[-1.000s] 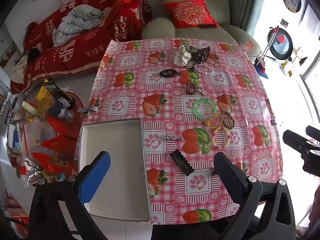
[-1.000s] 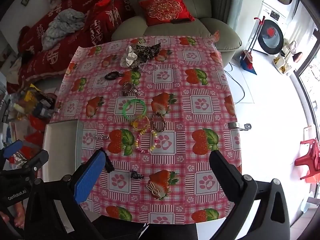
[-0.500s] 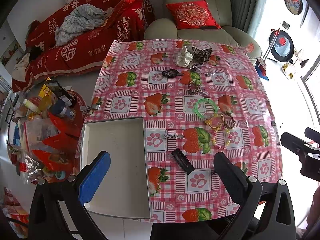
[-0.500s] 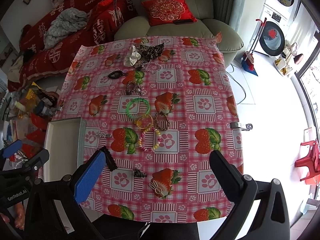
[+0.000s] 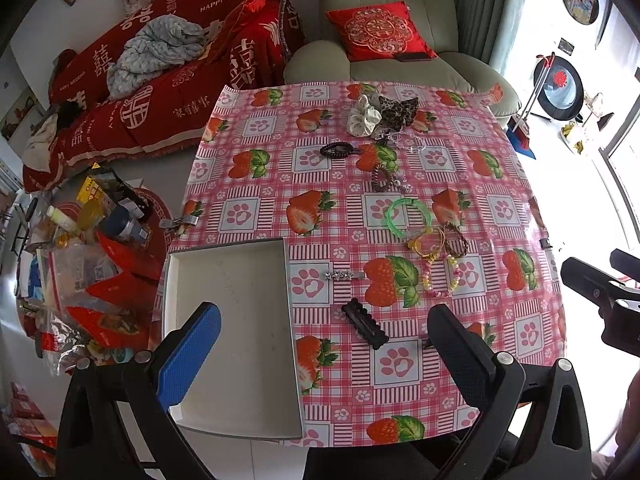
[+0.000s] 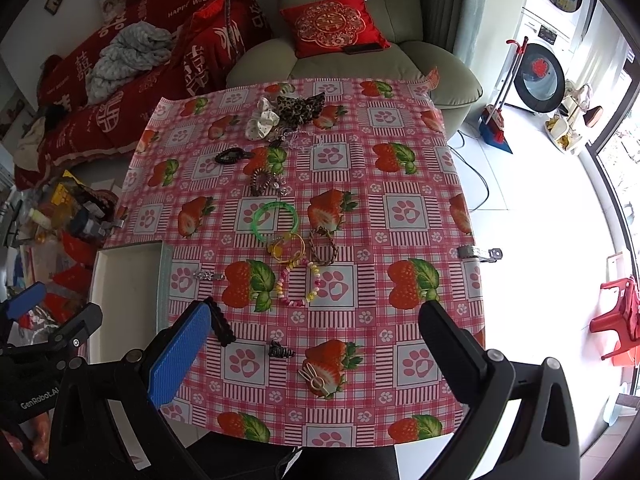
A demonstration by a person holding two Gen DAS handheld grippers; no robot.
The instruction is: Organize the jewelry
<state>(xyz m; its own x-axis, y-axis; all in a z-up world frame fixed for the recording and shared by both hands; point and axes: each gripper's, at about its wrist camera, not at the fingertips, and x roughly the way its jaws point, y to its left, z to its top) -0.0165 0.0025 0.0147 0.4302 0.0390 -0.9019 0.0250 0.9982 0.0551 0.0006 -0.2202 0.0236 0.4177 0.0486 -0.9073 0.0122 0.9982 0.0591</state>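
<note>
Jewelry lies spread on a table with a pink strawberry cloth [image 5: 472, 208]. A white empty tray [image 5: 232, 320] sits at the table's near left corner; it also shows in the right wrist view [image 6: 124, 280]. A black hair clip [image 5: 365, 323] and a silver star clip [image 5: 343, 276] lie just right of the tray. A green bangle [image 5: 408, 212], yellow rings [image 5: 428, 242] and a bead bracelet [image 5: 440, 278] lie in the middle. My left gripper [image 5: 324, 348] is open above the tray's near edge. My right gripper [image 6: 316, 344] is open above a small black claw clip [image 6: 280, 350] and a beige clip [image 6: 316, 378].
Scrunchies [image 5: 380, 114] and dark hair ties [image 5: 340, 149] lie at the far side. A green armchair with a red cushion [image 5: 376, 32] stands behind the table. A red-covered sofa [image 5: 160, 60] and a cluttered pile [image 5: 80, 248] are at the left.
Both grippers have drawn back and up slightly, so the table sits a little farther in both views. Nothing on the table has moved.
</note>
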